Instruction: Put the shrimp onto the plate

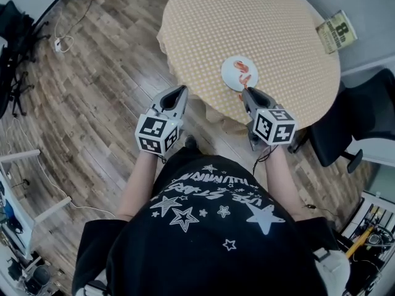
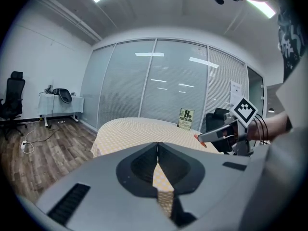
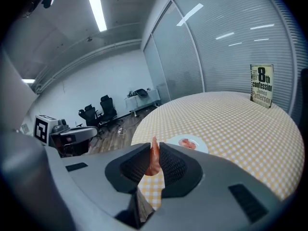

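While the R gripper [image 3: 154, 149] pinches one shrimp [image 3: 154, 161] upright btwn its jaws, its tip sits over the near edge of the round table [image 1: 247, 17] w/ checked cloth, just short of the white plate [image 1: 227, 79]. Plate holds other orange-red shrimp pieces [image 1: 243, 67]. L gripper [image 1: 182, 90] has jaws pressed together, nothing btwn them, held beside the table edge, apart from the R one. Book [image 1: 336, 31] stands at the table's far side.
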The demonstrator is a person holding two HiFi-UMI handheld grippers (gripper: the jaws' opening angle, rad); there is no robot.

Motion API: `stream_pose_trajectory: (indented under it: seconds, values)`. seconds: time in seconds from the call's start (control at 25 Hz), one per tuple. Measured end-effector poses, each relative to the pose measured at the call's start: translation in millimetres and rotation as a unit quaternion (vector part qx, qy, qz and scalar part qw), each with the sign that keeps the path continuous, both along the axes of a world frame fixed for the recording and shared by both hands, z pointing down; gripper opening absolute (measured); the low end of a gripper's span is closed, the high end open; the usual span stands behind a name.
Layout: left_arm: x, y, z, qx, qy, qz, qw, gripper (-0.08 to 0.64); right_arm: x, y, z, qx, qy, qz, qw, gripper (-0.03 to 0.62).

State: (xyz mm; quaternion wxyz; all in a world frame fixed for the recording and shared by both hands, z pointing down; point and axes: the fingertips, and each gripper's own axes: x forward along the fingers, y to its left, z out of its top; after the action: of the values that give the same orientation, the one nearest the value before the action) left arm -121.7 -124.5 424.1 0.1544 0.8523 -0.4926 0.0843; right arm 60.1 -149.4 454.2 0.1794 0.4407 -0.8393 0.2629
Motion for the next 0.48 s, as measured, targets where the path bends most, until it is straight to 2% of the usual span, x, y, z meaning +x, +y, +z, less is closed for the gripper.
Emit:
stream_pose_trajectory:
  seconds: [0.2, 0.48]
  values:
    - [-15.5, -13.3, 0.4, 0.002, -0.001, 0.025, 0.9997, 0.009, -12.9, -16.6, 2.1, -0.001, 0.007, 0.029, 1.000, 0.060]
    - [-18.6, -26.7, 6.8, -0.006, 0.007, 0.043, 0.9990, 0.009, -18.3, -25.3, 13.3, -0.015, 0.025, 0.036, 0.999, 0.060]
